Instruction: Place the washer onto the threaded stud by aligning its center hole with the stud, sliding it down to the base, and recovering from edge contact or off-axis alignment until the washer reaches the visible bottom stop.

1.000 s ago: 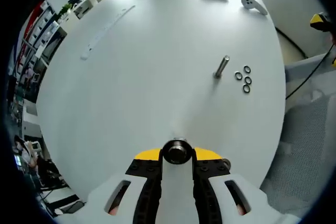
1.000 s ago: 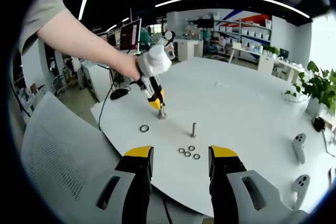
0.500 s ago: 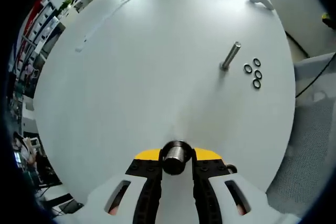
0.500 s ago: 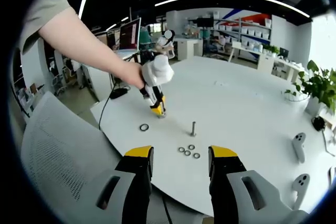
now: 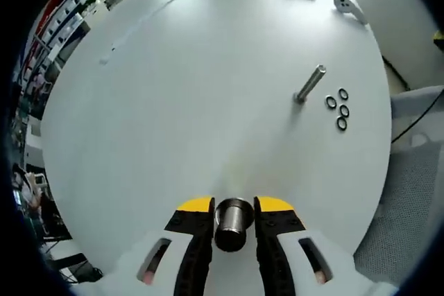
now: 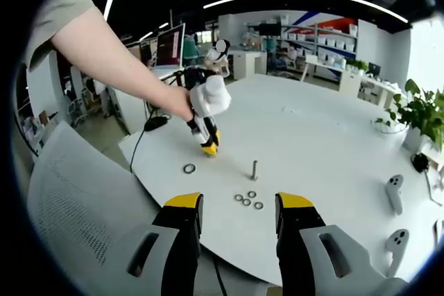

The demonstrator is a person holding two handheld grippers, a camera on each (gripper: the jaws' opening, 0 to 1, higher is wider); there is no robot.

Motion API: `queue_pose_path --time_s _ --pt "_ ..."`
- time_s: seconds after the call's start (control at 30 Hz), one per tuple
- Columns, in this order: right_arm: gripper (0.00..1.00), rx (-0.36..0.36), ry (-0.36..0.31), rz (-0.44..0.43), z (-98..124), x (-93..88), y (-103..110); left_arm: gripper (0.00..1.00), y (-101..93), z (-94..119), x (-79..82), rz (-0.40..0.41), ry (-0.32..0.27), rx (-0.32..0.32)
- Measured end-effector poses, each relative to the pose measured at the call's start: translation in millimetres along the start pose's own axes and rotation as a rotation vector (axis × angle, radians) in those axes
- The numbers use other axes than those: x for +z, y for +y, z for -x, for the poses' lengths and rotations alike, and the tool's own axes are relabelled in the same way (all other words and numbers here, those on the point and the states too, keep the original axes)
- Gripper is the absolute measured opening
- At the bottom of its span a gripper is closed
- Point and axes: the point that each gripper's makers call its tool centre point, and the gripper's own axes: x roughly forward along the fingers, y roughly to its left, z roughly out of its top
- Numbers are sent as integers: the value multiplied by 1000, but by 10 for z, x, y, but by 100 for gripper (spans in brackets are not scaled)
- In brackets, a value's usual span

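Left gripper view: the left hand-held gripper (image 5: 233, 214), clamped on a metal cylinder (image 5: 232, 218), has lifted off the table (image 5: 173, 95). The right hand-held gripper (image 6: 236, 207) hangs empty, jaws apart, so no washer (image 6: 189, 168) nears the stud (image 6: 254, 169) yet.

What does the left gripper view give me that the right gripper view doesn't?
Left gripper view: a metal cylinder clamped in the left gripper. Right gripper view: a lone washer on the white table beside the left gripper, the person's arm, and the open right gripper. Both: the upright stud and three washers.
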Motion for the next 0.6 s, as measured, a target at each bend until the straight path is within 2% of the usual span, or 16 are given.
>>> queue_pose_path --time_s 0.27,0.5,0.6 --pt "44 5 4 4 -7 -5 9 24 61 145 54 67 -57 15" --pt "44 4 -4 -1 -5 13 3 34 117 329 26 116 -109 44" --pt "44 8 6 2 -11 -6 17 35 152 412 8 137 -141 53"
